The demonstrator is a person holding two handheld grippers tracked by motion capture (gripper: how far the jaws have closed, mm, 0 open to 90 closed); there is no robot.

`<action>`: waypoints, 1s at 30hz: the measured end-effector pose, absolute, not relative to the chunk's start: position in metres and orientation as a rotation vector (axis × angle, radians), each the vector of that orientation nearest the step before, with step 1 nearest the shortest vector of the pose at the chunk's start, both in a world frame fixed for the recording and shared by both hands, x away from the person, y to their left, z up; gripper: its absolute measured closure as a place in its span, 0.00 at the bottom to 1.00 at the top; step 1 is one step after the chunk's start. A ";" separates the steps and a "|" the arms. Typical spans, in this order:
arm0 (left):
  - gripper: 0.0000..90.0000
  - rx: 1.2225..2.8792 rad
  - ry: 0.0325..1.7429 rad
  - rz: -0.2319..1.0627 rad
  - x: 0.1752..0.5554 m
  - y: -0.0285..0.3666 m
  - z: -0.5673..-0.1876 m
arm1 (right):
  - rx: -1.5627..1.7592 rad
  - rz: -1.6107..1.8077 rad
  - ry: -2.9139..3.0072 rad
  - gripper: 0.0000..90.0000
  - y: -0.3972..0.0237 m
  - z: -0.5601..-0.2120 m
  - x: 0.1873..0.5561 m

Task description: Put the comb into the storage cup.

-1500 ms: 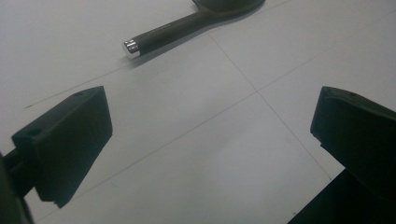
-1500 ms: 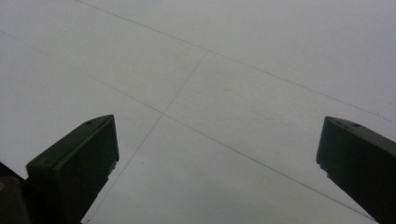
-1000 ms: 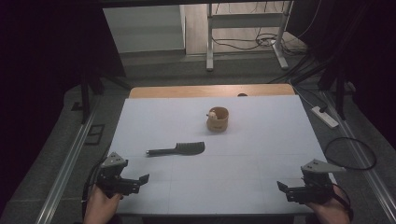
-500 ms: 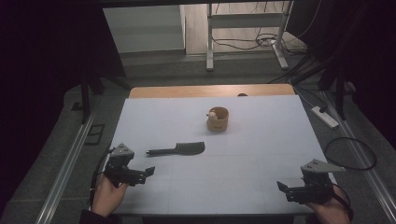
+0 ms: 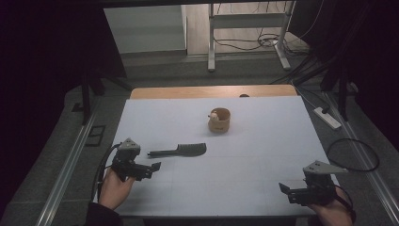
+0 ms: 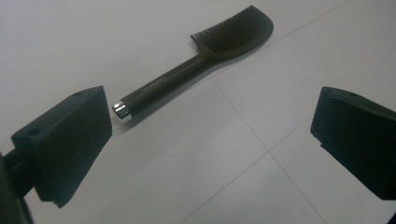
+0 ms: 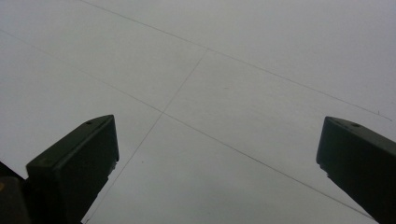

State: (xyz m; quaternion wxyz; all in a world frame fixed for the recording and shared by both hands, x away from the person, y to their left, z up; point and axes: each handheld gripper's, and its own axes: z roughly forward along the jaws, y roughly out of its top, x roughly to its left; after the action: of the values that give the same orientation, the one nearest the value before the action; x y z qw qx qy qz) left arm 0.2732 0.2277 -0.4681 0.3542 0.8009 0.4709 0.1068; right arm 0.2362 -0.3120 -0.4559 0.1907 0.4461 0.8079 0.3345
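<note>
A black comb [image 5: 181, 150] lies flat on the white table [image 5: 263, 136], its handle pointing left. My left gripper [image 5: 149, 168] sits just left of and a little nearer than the handle's end, open and holding nothing. In the left gripper view the comb [image 6: 201, 60] lies ahead, and its silver-capped handle end is close to the left jaw of the left gripper [image 6: 212, 135]. A small wooden cup [image 5: 219, 119] with a pale object at its rim stands farther back, near the middle. My right gripper [image 5: 288, 192] rests open at the near right corner, and the right gripper [image 7: 217, 140] has bare table between its jaws.
A wooden strip [image 5: 211, 91] borders the table's far edge. On the floor to the right lie a power strip [image 5: 328, 117] and a looped cable [image 5: 353, 155]. Metal frame legs [image 5: 211, 42] stand beyond the table.
My left gripper has moved forward and to the right, closing in on the comb's handle end. The right gripper, the comb and the cup have stayed where they were.
</note>
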 end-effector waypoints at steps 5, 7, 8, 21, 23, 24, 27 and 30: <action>0.00 2.083 1.212 0.284 0.282 0.224 -0.468 | 1.253 0.938 2.270 0.00 -0.312 -0.456 0.236; 0.00 2.087 1.212 0.283 0.286 0.223 -0.468 | 1.253 0.939 2.271 0.00 -0.312 -0.456 0.236; 0.00 2.085 1.211 0.280 0.287 0.222 -0.468 | 1.254 0.938 2.271 0.00 -0.312 -0.456 0.236; 0.00 2.096 1.232 0.294 0.310 0.217 -0.468 | 1.255 0.935 2.275 0.00 -0.312 -0.456 0.237; 0.00 2.099 1.233 0.294 0.314 0.216 -0.468 | 1.255 0.934 2.275 0.00 -0.312 -0.456 0.237; 0.00 2.102 1.234 0.295 0.316 0.216 -0.468 | 1.256 0.934 2.275 0.00 -0.312 -0.456 0.237; 0.00 2.112 1.239 0.296 0.321 0.216 -0.469 | 1.256 0.933 2.276 0.00 -0.312 -0.456 0.237; 0.00 2.121 1.240 0.290 0.325 0.215 -0.470 | 1.256 0.932 2.277 0.00 -0.312 -0.456 0.237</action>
State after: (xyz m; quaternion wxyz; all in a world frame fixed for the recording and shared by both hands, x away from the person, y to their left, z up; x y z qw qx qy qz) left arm 0.3251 0.2155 -0.4698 0.3275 0.8100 0.4737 0.1109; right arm 0.2369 -0.3118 -0.4563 0.1885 0.4464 0.8096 0.3313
